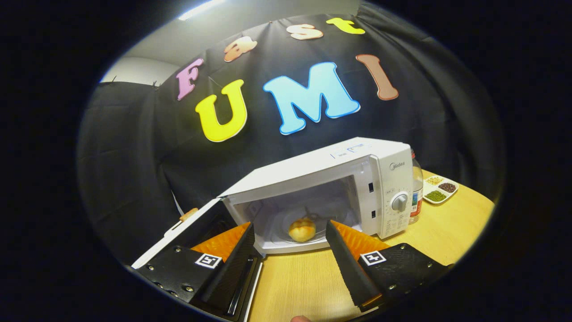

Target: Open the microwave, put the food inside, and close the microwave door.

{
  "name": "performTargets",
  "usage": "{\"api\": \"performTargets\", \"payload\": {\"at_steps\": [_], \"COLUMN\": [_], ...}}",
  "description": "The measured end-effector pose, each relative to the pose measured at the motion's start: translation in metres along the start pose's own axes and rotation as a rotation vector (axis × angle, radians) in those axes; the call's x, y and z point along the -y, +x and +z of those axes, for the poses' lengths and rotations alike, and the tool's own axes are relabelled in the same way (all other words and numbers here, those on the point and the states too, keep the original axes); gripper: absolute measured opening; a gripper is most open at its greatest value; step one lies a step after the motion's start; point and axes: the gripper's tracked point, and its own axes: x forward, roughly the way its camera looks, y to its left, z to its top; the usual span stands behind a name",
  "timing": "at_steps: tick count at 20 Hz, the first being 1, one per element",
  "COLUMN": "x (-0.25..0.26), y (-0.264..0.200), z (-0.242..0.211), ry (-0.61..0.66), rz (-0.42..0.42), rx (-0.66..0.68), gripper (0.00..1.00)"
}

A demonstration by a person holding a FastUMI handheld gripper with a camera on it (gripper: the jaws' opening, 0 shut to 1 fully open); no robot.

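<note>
Round golden bun (302, 229) sits inside the white microwave (339, 188) – door (196, 228) swung open. The tongs (290, 237) gape wide, empty – bun just beyond them.

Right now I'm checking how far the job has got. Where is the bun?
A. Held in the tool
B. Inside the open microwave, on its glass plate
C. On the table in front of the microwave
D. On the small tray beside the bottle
B: the bun sits inside the microwave, whose door hangs open, beyond the open tool.

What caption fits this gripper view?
Open gripper faces bun inside white microwave, door swung open.
</note>
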Motion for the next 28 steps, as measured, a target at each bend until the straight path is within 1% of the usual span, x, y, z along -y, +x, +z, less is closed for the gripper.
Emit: {"api": "performTargets", "payload": {"at_steps": [3, 8, 14, 18, 22, 25, 28], "x": [-0.026, -0.077, -0.156, -0.208, -0.251, -0.270, -0.276], "y": [-0.039, -0.092, -0.134, -0.149, -0.158, -0.161, -0.159], "z": [0.006, -0.001, -0.012, -0.025, -0.047, -0.071, -0.100], "ry": [-0.031, -0.052, -0.127, -0.158, -0.169, -0.189, -0.212], "rz": [0.042, 0.120, 0.265, 0.373, 0.468, 0.519, 0.546], "rx": [0.030, 0.035, 0.033, 0.018, -0.030, -0.085, -0.145], "gripper": [0.97, 0.97, 0.97, 0.97, 0.97, 0.97, 0.97]}}
